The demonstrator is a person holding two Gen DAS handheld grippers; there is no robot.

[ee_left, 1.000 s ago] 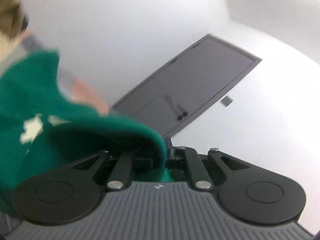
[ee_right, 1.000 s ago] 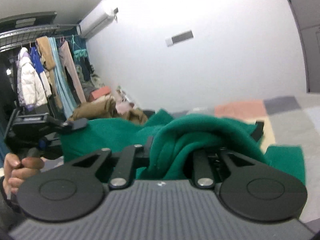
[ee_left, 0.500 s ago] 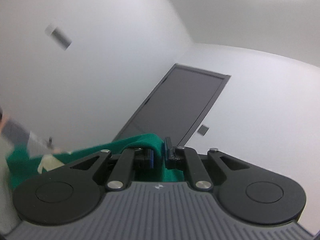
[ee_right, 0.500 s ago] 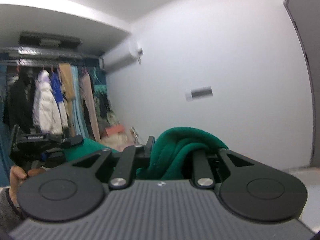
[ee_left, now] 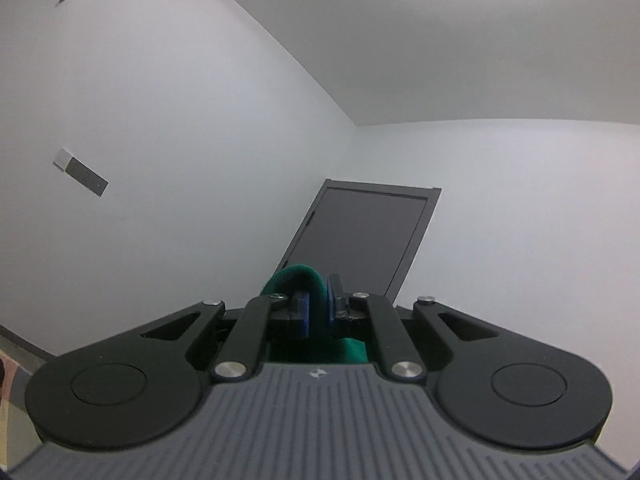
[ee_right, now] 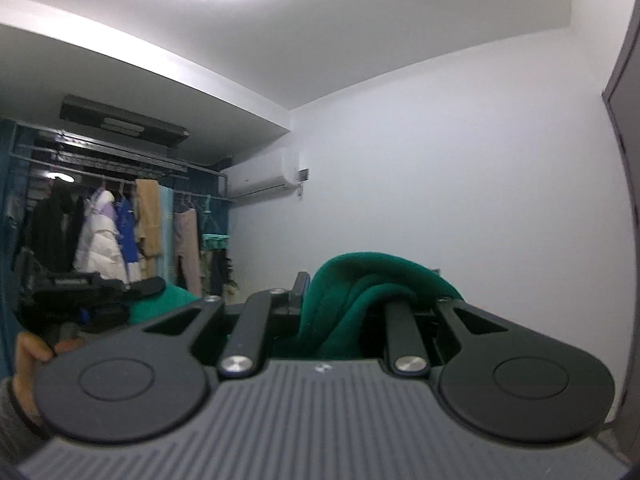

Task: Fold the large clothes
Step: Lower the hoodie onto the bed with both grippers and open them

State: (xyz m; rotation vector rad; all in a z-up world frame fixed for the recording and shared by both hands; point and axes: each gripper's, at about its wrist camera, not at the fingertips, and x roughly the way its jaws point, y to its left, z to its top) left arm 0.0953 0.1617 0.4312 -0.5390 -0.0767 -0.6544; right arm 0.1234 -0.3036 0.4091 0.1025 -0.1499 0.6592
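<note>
My left gripper (ee_left: 317, 300) is shut on a fold of the green fleece garment (ee_left: 298, 276); the cloth bulges up between the blue pads. It points steeply up at the wall and ceiling. My right gripper (ee_right: 344, 292) is shut on a thick bunch of the same green garment (ee_right: 360, 280), which drapes over its right finger. In the right wrist view the left gripper (ee_right: 80, 284) shows at the left, held in a hand, with green cloth (ee_right: 160, 304) hanging from it. The rest of the garment is hidden below both cameras.
A dark door (ee_left: 360, 236) stands ahead of the left gripper. A rail of hanging clothes (ee_right: 112, 232) and an air conditioner (ee_right: 260, 180) are at the left of the right wrist view. A door edge (ee_right: 628, 160) is at the far right.
Both grippers have risen and tilted up with the green garment held. The patchwork surface and the spread cloth have dropped out of view; walls and ceiling now fill both views.
</note>
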